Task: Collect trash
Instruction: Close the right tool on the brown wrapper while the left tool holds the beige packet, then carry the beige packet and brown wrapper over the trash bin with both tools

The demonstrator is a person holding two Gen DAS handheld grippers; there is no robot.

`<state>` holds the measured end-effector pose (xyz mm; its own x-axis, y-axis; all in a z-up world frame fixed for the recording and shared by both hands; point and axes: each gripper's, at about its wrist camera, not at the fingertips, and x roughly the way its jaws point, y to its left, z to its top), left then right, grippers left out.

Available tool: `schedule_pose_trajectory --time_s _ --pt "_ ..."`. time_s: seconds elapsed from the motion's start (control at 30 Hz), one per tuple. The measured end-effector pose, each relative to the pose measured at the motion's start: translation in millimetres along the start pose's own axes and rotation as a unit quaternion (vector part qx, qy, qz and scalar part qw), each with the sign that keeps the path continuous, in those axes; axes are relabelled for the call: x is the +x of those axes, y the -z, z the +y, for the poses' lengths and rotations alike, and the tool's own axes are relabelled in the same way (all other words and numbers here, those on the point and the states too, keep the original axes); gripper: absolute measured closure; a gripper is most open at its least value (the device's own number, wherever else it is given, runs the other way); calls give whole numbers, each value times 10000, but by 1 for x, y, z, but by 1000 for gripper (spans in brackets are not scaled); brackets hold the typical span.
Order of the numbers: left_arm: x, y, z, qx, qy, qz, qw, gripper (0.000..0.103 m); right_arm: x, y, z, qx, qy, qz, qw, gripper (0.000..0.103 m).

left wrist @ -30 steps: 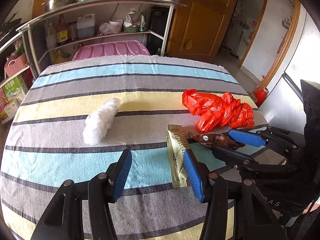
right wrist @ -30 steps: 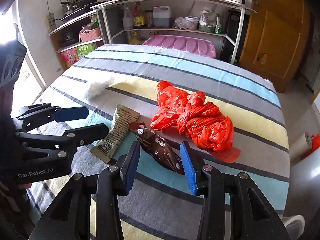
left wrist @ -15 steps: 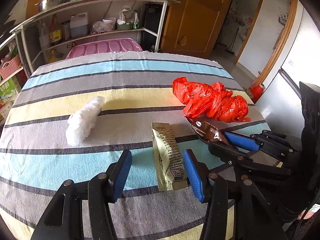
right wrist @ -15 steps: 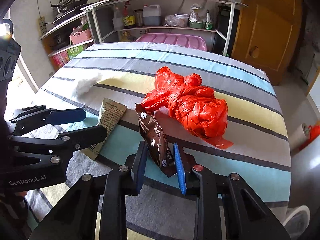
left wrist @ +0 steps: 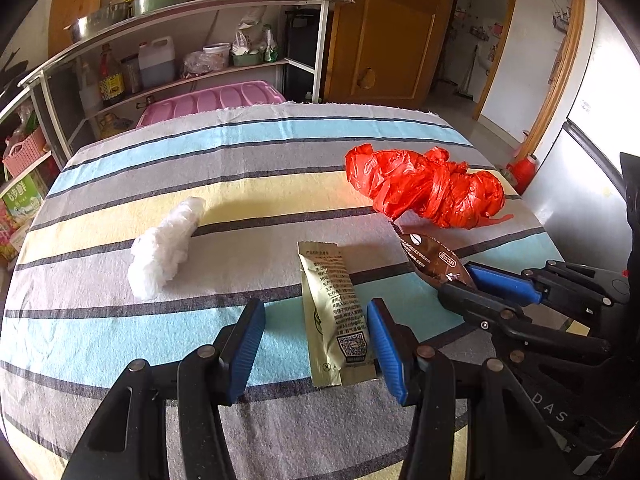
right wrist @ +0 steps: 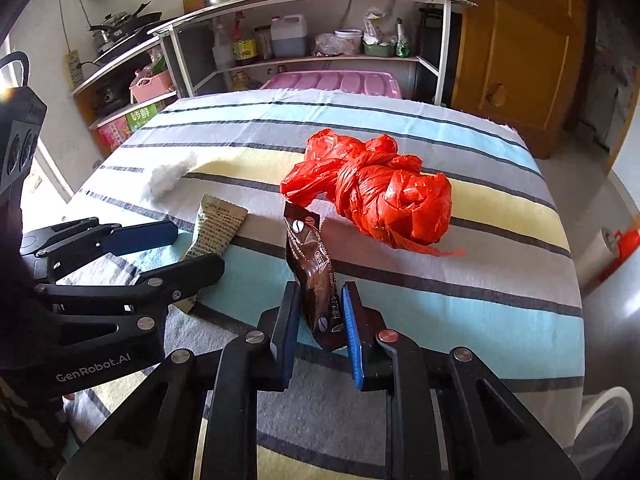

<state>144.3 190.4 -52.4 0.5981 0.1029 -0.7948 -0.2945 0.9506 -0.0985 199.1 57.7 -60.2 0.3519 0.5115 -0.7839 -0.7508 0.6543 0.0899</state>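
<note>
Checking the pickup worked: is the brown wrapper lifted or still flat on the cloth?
Lifted: the right gripper pinches the brown wrapper at its lower end, its top raised off the striped cloth.

Brown wrapper now clamped between the blue pads of the right gripper and lifted off the striped cloth, standing tilted with its top end toward the red plastic bag, where a second ago it lay flat between spread jaws. Gold packet now farther in between the wide-apart fingers of the left gripper, close against the right-hand pad, having sat only at that pad's tip before. White crumpled wad now farther left in the left wrist view.
</note>
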Motion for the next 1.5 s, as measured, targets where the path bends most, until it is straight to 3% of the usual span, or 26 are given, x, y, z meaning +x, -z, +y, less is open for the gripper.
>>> schedule_pose_trajectory --time_s 0.27,0.87,1.5 --pt "-1 0 3 23 -127 -28 9999 72 -1 1 1 28 11 -15 10000 81" --pt "-8 2 7 -34 -25 -60 10000 77 -7 4 4 76 91 -93 9999 83" --pt "-44 9 -13 147 160 -281 9994 78 -46 16 5 380 14 -504 9980 83"
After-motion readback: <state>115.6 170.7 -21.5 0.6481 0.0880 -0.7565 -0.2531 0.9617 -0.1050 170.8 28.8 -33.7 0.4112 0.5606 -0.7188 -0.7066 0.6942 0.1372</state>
